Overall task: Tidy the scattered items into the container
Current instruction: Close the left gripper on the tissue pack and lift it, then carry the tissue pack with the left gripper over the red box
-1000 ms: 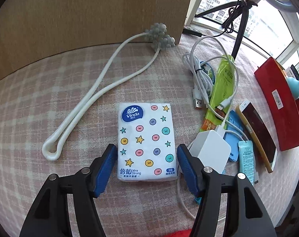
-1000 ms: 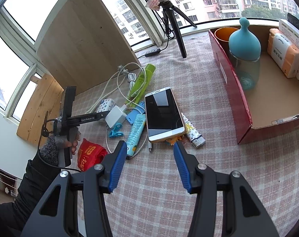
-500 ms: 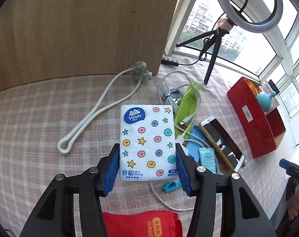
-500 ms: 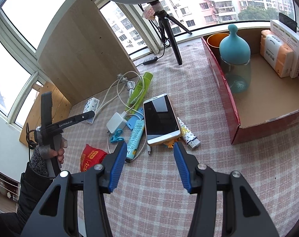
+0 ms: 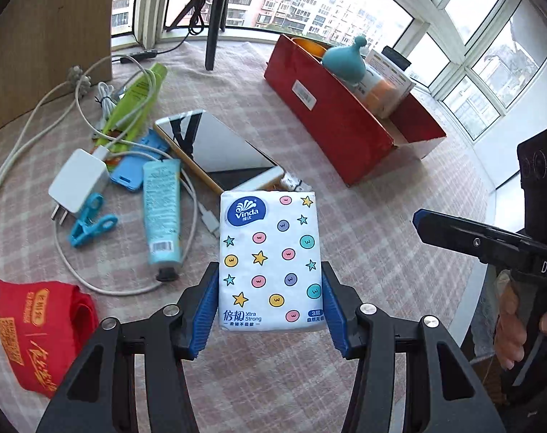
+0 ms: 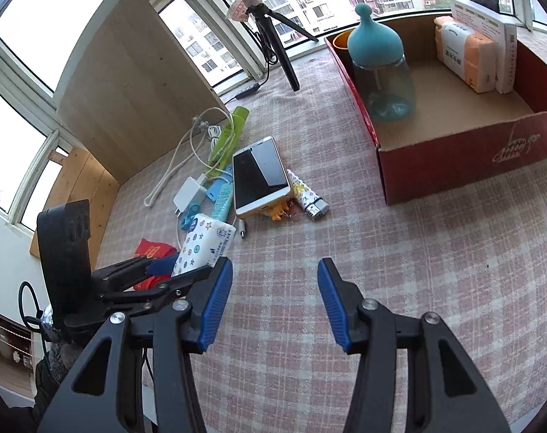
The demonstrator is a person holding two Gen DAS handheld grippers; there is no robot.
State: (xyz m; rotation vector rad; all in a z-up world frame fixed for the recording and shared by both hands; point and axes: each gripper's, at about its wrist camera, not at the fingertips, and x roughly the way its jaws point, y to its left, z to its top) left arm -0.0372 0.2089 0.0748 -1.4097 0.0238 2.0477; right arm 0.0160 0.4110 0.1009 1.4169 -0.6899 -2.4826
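Observation:
My left gripper [image 5: 270,310] is shut on a white Vinda tissue pack [image 5: 270,259] with coloured dots and stars, held above the checked tablecloth. The pack also shows in the right wrist view [image 6: 205,243]. The red cardboard box [image 5: 331,122] stands ahead to the right; in the right wrist view its wall [image 6: 468,158] is at the upper right. My right gripper [image 6: 275,303] is open and empty over the cloth, right of the left gripper. Scattered items lie left: a phone [image 5: 215,148], a teal tube [image 5: 161,209], a white charger [image 5: 78,180], a blue clip [image 5: 89,225].
The box holds a teal-capped bottle [image 6: 380,72], an orange tissue pack [image 6: 464,54] and a white carton [image 6: 490,36]. A red pouch [image 5: 39,332] lies near left. A tripod [image 5: 215,18], a wooden board [image 6: 129,83], white cables [image 5: 28,122], a green tube [image 5: 136,104] and a lighter [image 6: 307,198] are around.
My left gripper closed on the tissue pack, lifted it and swung right toward the red box. The right gripper stayed open and shifted slightly.

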